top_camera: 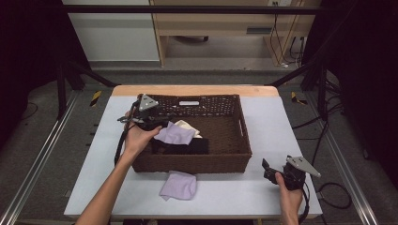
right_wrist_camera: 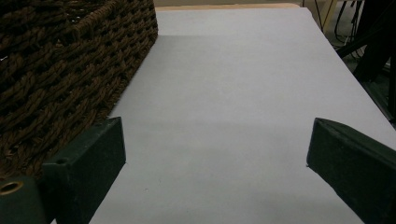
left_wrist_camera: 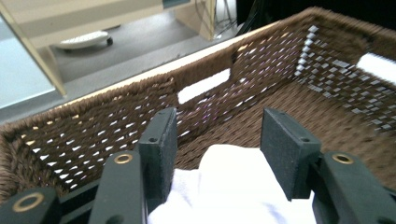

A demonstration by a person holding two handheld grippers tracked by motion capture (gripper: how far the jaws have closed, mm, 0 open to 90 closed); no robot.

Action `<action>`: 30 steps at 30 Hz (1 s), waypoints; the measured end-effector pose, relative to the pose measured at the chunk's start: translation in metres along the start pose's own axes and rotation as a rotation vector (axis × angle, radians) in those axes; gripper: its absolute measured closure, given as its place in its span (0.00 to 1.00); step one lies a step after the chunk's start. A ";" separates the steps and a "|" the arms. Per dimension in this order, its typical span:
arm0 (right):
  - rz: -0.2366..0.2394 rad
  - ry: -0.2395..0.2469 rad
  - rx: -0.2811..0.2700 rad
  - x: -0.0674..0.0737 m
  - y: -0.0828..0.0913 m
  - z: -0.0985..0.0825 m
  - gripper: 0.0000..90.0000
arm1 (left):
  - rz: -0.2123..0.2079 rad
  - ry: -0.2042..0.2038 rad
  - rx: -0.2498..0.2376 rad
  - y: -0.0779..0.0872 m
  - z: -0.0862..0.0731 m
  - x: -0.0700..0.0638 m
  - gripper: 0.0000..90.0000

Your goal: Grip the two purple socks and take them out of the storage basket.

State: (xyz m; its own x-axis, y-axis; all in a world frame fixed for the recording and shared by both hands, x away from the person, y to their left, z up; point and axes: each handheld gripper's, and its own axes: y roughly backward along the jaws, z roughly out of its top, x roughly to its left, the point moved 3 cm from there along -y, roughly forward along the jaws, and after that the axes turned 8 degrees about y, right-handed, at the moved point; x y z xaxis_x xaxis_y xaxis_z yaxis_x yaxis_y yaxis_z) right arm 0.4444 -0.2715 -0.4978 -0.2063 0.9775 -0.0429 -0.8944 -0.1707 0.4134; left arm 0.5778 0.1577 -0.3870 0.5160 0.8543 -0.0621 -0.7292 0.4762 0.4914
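Observation:
A brown wicker basket [top_camera: 234,154] stands on the white table. My left gripper [top_camera: 157,124] reaches over its left rim, and a lavender cloth [top_camera: 176,133] spreads from its jaws into the basket. In the left gripper view the jaws stand half closed, and the pale cloth [left_wrist_camera: 233,182] fills the gap of the left gripper [left_wrist_camera: 219,135]. A cream cloth [top_camera: 190,125] and a black cloth [top_camera: 185,146] lie inside the basket. A second lavender cloth [top_camera: 178,185] lies on the table in front of the basket. My right gripper [top_camera: 271,169] rests open near the front right, with bare table between its jaws [right_wrist_camera: 217,154].
The basket's woven wall [right_wrist_camera: 56,70] is just left of the right gripper. The table's [top_camera: 272,126] right edge and black frame posts [top_camera: 324,79] lie beyond. White table surface stretches right of the basket.

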 end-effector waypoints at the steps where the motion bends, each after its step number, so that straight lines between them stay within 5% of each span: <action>1: 0.000 0.002 0.001 0.000 0.000 0.000 0.06 | 0.004 0.003 0.014 -0.004 -0.002 0.001 0.52; 15: 0.001 0.006 0.004 0.000 0.000 0.000 0.05 | 0.035 0.029 0.154 -0.032 -0.031 0.014 0.53; 17: 0.000 0.006 0.006 0.000 0.000 0.000 0.05 | 0.036 0.020 0.151 -0.032 -0.031 0.012 0.54; 22: -0.002 0.010 0.009 0.000 0.000 0.000 0.05 | 0.063 -0.024 0.259 -0.040 -0.042 0.009 0.51; 30: -0.005 0.012 0.006 0.001 0.000 0.000 0.05 | 0.071 -0.046 0.345 -0.049 -0.054 0.010 0.42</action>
State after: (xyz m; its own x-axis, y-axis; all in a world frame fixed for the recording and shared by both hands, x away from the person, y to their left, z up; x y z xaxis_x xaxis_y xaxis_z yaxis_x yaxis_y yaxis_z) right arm 0.4442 -0.2707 -0.4979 -0.2065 0.9769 -0.0557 -0.8929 -0.1649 0.4189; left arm 0.5946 0.1544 -0.4582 0.4947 0.8689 0.0180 -0.5732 0.3106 0.7583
